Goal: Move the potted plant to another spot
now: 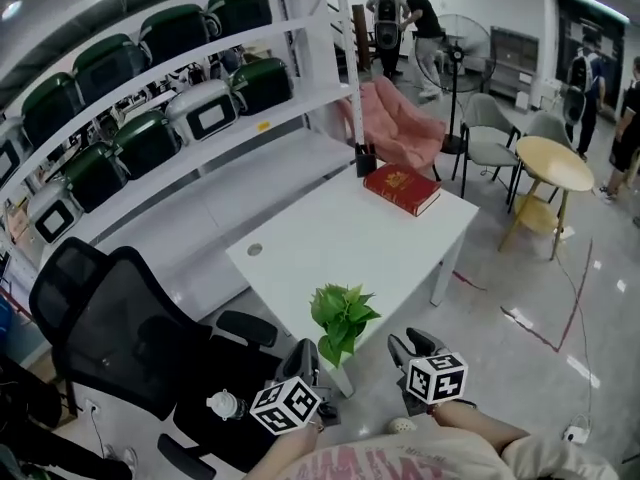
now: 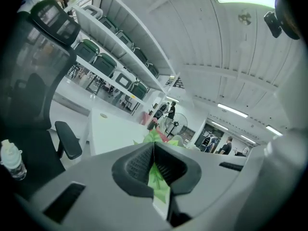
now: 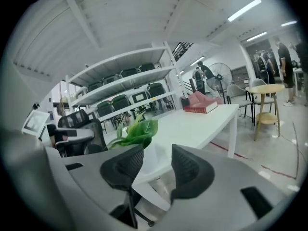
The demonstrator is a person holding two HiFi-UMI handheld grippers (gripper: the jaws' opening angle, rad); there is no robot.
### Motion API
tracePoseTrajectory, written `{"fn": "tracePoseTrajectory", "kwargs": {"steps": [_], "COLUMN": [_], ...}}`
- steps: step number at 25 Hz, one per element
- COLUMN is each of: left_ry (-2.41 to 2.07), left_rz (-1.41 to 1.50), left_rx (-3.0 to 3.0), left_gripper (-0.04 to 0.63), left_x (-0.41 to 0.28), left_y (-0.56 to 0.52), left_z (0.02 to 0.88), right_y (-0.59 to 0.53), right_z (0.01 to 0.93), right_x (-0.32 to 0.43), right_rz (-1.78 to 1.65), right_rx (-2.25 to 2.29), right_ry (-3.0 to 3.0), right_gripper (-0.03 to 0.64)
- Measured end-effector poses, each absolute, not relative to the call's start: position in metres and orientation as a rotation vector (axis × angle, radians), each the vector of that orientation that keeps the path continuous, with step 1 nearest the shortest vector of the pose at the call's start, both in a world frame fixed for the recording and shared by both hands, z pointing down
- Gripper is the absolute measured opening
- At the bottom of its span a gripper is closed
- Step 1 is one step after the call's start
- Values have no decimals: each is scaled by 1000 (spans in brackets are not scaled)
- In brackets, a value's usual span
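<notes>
Head view: plant sits on table near corner, 6 o'clock. L gripper is at its 9, in the leaves; R gripper is at its 3, apart. Book cover print is too small to read.
L gripper view: I see pads pressed together, a leaf pinched btwn.
R gripper view: pads a narrow gap apart, gripping nothing, plant leaves at 11.

No lettering can be read anywhere. A gold emblem is borne by the red book on the worktop, but it cannot be deciphered.
</notes>
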State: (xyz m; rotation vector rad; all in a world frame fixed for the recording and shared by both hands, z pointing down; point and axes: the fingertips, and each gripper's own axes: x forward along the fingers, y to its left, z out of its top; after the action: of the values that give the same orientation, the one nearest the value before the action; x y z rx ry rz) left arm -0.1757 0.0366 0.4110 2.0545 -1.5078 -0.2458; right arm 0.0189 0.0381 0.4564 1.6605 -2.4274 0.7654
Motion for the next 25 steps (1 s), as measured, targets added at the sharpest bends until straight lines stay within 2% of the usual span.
{"fn": "tracePoseTrajectory", "kwargs": {"steps": [3,9,15,19,25], "left_ry": [-1488,-1492,-1457,-1482,-1495], "left_rz": [-266,-324,-332,-355,-372], "left_rx": [2098,2151,2281,2366,2402], "left_gripper": [25,25,25,25,25], "left_x": [-169,-173,-171,-174,-174], "left_y": [29,16,11,7,14], "left_z": [393,355,312,283,272], "right_y": [27,11,0,-9,-11], "right_z": [425,368,325,300,289], "right_x": [23,21,19,18,10], "right_rz": [804,628,761,814,765], "right_rx": [1721,1750,1771,1780,1769], "right_ry": [-2480,-2604,-2740,-2818,-2827], "right_gripper": [144,121,73,-3,-2]}}
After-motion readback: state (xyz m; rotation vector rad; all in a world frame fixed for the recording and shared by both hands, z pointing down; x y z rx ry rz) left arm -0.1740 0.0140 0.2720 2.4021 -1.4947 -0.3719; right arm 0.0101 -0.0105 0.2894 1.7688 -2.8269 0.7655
